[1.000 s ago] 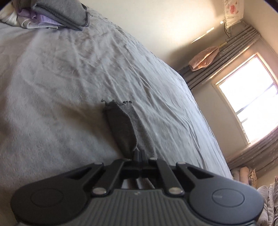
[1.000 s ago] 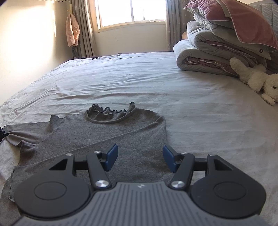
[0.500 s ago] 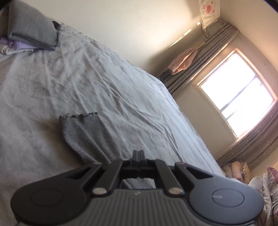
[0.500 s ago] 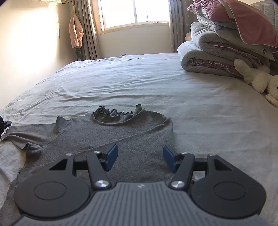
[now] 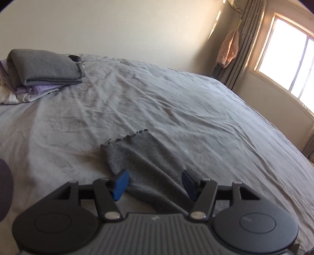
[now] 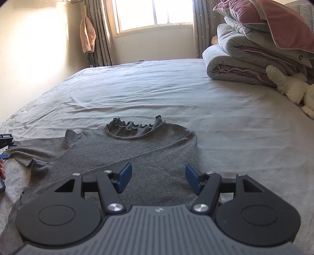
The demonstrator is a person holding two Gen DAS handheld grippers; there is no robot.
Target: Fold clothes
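One sleeve (image 5: 145,157) of the grey top (image 6: 137,157) lies flat on the bed (image 6: 235,137); I just opened the left gripper (image 5: 155,183) off it. Right gripper (image 6: 158,179) hangs apart, empty, over the body. Folding has barely begun, I think; a finished pile (image 5: 39,72) sits at the far corner.

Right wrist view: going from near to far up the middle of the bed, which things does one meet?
Blue-tipped right tongs → flat grey knit top → its frilled collar → wrinkled pale grey bedsheet → bright window.
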